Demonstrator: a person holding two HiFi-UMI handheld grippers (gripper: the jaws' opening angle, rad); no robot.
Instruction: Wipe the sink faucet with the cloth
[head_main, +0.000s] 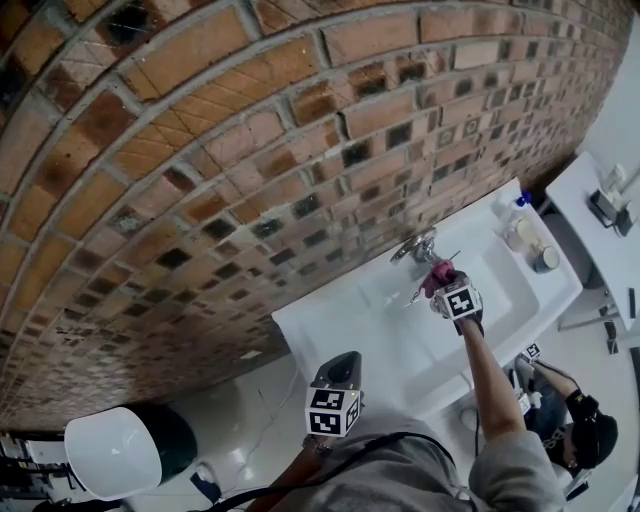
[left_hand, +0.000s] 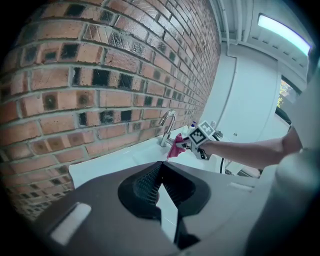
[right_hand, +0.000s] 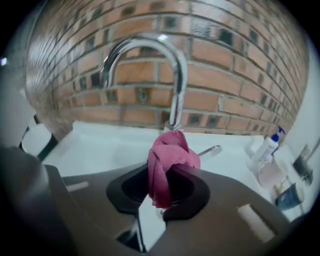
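Holding magenta cloth (right_hand: 168, 159) clamped in our right gripper (right_hand: 161, 199) against the gooseneck faucet (right_hand: 176, 80) stem — left gripper (left_hand: 160, 174) closed, empty.

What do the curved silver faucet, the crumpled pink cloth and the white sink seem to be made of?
Curved silver gooseneck faucet: likely polished metal, chrome-like; it mirrors bright highlights.
Crumpled pink cloth: soft matte fabric; it folds and bunches.
White rectangular sink: smooth, evenly white, probably ceramic; plastic cannot be excluded.
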